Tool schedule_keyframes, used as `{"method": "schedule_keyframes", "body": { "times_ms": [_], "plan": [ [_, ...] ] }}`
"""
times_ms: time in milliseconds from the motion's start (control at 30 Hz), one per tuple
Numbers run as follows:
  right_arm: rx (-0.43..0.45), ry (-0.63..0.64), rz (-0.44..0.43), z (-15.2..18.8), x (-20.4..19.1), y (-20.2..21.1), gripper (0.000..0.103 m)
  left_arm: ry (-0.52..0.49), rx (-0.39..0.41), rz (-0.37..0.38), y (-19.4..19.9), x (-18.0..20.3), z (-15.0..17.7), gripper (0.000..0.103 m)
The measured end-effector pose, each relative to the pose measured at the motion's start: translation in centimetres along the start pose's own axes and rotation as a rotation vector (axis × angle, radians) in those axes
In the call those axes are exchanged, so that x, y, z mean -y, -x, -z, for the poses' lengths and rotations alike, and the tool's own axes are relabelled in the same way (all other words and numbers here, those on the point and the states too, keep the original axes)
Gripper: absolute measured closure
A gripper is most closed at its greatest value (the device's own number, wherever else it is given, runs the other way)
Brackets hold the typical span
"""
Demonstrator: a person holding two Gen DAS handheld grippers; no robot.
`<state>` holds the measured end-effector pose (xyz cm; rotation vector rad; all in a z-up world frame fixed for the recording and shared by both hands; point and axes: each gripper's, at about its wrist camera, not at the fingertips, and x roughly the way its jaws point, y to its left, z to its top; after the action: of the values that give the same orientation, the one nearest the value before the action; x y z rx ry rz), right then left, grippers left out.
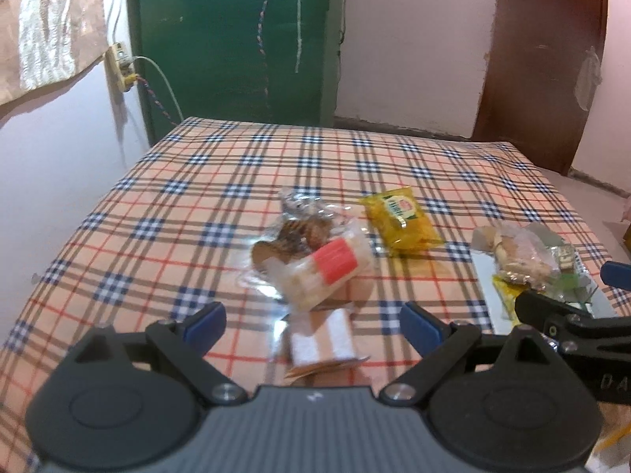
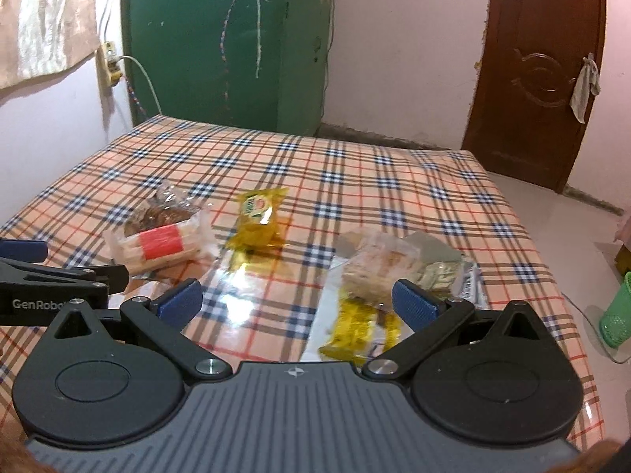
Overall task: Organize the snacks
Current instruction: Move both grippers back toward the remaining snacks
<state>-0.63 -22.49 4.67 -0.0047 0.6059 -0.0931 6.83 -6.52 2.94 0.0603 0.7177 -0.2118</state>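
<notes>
Two yellow pkts (image 2: 258, 216) (image 2: 355, 329), both grippers (image 1: 313, 325) (image 2: 295, 301) open, empty.

A clear pack of pale wafers with a red band (image 1: 329, 272) lies tilted across a clear bag of brown biscuits (image 1: 299, 228). Just beside them a yellow sachet (image 1: 398, 218) lies flat. Well apart, a clear bag of pale biscuits (image 2: 378, 266) rests on a silvery tray (image 2: 469, 276), with a crumpled yellow wrapper (image 2: 355, 331) at its near end.

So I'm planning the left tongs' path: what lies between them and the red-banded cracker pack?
In the left wrist view, between the left tongs and the red-banded cracker pack lies a flat striped packet.
</notes>
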Motion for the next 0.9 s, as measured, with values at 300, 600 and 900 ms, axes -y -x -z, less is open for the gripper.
{"method": "schedule_keyframes", "body": {
  "times_ms": [300, 600, 900],
  "plan": [
    [-0.034, 0.01, -0.041, 0.5, -2.1, -1.1, 0.0, 0.015, -0.003, -0.052, 0.1, -3.1, 1.3, 0.009],
    [-0.061, 0.035, -0.081, 1.0, -3.6, -2.1, 0.0, 0.035, -0.031, -0.074, -0.8, -5.0, 2.5, 0.009],
    [-0.077, 0.027, -0.078, 1.4, -3.3, -2.8, 0.0, 0.024, -0.045, -0.034, -2.5, -3.8, 2.6, 0.007]
  ]
}}
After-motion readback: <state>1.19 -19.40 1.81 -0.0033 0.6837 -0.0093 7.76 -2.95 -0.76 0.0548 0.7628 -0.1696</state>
